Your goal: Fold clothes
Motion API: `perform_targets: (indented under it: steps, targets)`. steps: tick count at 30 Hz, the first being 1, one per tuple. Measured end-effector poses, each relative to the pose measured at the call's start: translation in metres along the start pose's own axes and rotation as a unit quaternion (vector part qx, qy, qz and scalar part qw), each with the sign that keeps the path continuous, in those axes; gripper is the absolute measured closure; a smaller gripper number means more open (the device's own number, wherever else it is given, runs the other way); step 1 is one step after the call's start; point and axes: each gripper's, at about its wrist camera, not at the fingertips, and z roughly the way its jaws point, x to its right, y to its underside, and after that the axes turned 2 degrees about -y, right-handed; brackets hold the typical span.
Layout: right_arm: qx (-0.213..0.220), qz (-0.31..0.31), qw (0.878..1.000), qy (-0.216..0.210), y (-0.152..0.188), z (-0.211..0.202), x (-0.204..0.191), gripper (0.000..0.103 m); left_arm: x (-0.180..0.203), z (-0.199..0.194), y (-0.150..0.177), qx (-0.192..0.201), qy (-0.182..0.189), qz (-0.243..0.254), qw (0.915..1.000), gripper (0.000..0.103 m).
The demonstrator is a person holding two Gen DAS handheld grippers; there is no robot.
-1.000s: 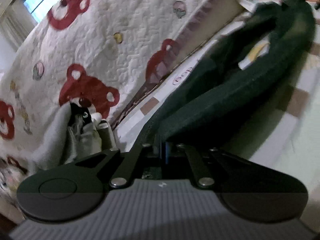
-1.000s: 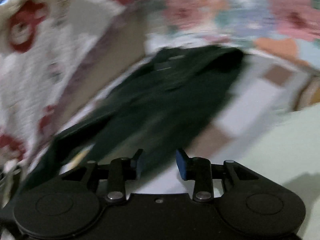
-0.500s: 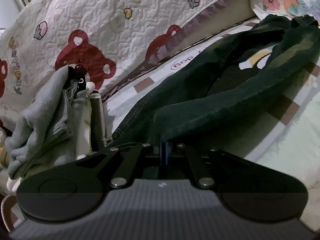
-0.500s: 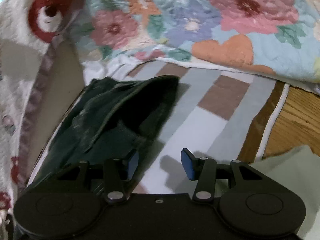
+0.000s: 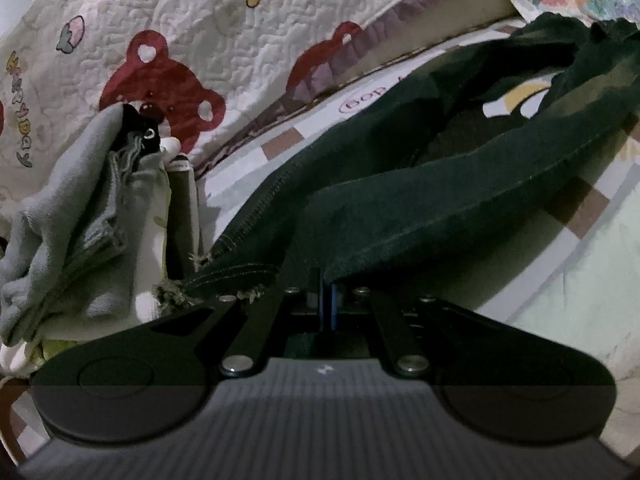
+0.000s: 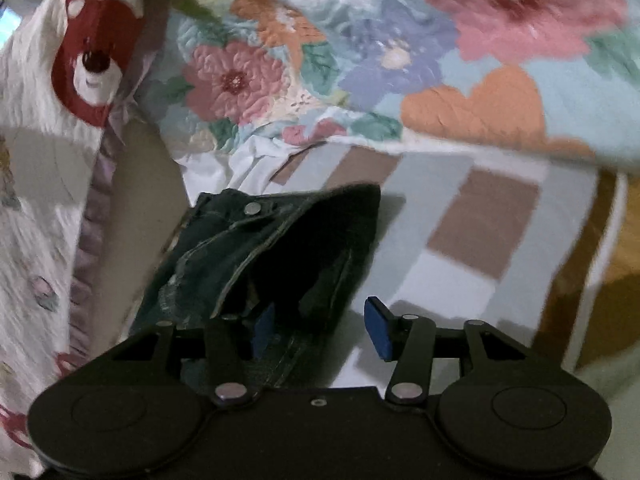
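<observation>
The left hand-held gripper (image 5: 326, 300) is clamped on the frayed hem end of the dark jeans (image 5: 420, 200), which stretch across the checked bed sheet (image 5: 592, 216). The right hand-held gripper (image 6: 320, 330) is spread open around the jeans' waistband, beside the floral quilt (image 6: 400, 60).

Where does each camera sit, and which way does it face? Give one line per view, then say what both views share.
Left wrist: on the left hand-held gripper, facing along the dark jeans it is shut on, toward the bear quilt and a grey clothes pile; only its own fingers show.
Right wrist: on the right hand-held gripper, open at the jeans' buttoned waist, facing the floral quilt.
Shared: the jeans, bear quilt and checked sheet.
</observation>
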Motion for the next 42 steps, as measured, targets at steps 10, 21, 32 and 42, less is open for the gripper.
perform_targets:
  steps: [10, 21, 32, 42]
  targets:
    - [0.006, -0.114, 0.992, 0.049, -0.049, 0.042, -0.043, 0.046, 0.000, 0.007, 0.000, -0.016, 0.006, 0.004, 0.9999, 0.099]
    - [-0.003, -0.122, 0.993, 0.002, -0.050, 0.014, -0.030, 0.046, -0.011, 0.015, 0.005, -0.034, 0.012, -0.028, 0.9990, 0.094]
    - [-0.066, -0.228, 0.968, -0.075, 0.022, -0.016, -0.067, 0.045, -0.009, 0.026, 0.005, -0.036, 0.024, -0.031, 0.9986, 0.095]
    - [-0.046, -0.284, 0.958, 0.016, 0.007, 0.060, -0.117, 0.046, -0.010, 0.018, 0.008, -0.041, 0.024, -0.036, 0.9982, 0.094]
